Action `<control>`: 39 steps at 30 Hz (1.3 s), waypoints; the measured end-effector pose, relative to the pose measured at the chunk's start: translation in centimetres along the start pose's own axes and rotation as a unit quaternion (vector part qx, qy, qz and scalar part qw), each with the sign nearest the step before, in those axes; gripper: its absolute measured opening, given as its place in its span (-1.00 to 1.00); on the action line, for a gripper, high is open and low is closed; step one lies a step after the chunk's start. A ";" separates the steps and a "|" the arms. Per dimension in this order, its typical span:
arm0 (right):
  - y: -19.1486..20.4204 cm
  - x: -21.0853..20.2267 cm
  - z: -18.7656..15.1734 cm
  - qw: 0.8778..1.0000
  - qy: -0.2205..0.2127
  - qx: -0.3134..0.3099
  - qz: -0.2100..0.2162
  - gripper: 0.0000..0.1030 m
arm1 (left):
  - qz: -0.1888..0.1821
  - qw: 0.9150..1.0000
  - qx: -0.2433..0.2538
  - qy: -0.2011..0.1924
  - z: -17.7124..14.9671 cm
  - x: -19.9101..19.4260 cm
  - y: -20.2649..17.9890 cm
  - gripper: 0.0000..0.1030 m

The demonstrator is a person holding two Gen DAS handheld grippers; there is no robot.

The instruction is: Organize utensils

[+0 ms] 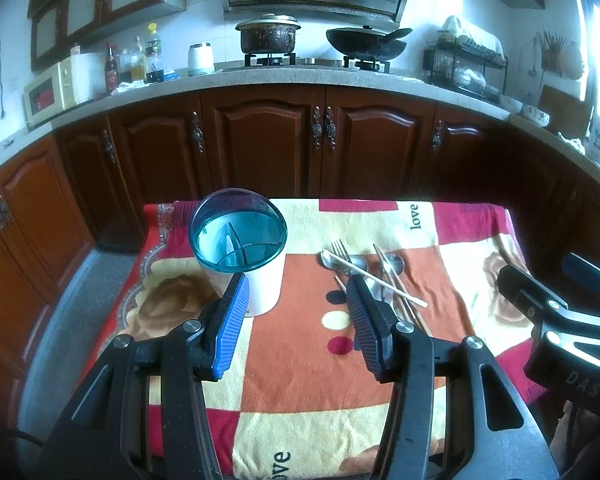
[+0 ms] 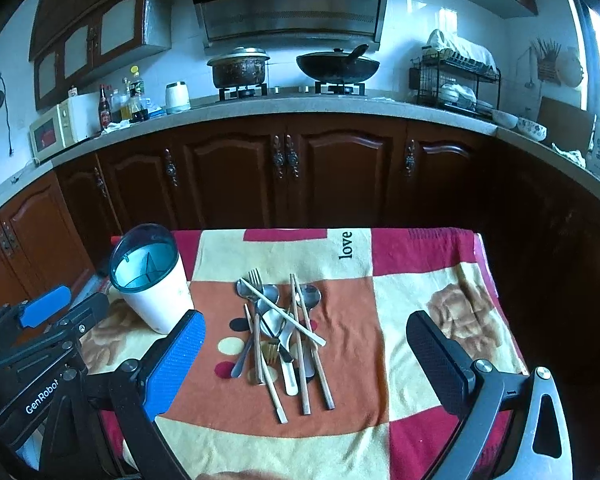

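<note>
A pile of utensils [image 2: 282, 330] lies mid-table: forks, spoons and wooden chopsticks crossed over each other; it also shows in the left wrist view [image 1: 374, 276]. A white utensil holder [image 2: 156, 292] with a teal rim and inner dividers stands upright at the left, and shows in the left wrist view [image 1: 244, 252]. Its tinted lid is tipped open. My left gripper [image 1: 296, 300] is open and empty, hovering between holder and pile. My right gripper [image 2: 304, 344] is open wide and empty, above the table's near side in front of the pile.
The table wears a patchwork cloth [image 2: 420, 280] of red, orange and cream. Dark wooden cabinets [image 2: 284, 168] stand just beyond the far edge. The counter carries a stove with a pot [image 2: 240, 66] and wok [image 2: 338, 64], bottles, a microwave and a dish rack.
</note>
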State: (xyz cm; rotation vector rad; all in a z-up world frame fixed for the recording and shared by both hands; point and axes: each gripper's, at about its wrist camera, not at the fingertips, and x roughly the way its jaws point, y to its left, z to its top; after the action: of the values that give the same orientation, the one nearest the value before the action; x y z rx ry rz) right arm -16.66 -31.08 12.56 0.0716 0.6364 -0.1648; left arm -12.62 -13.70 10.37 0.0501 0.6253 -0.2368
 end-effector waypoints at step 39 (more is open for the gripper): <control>-0.2 0.7 0.7 1.000 0.004 -0.002 -0.007 0.94 | -0.001 1.000 0.003 0.007 0.5 0.3 0.2 -0.02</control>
State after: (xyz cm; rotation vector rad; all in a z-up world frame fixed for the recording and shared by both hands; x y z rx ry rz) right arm -15.73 -31.47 12.73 0.0637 0.6453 -0.1765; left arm -12.05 -13.66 10.54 0.0568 0.6379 -0.2401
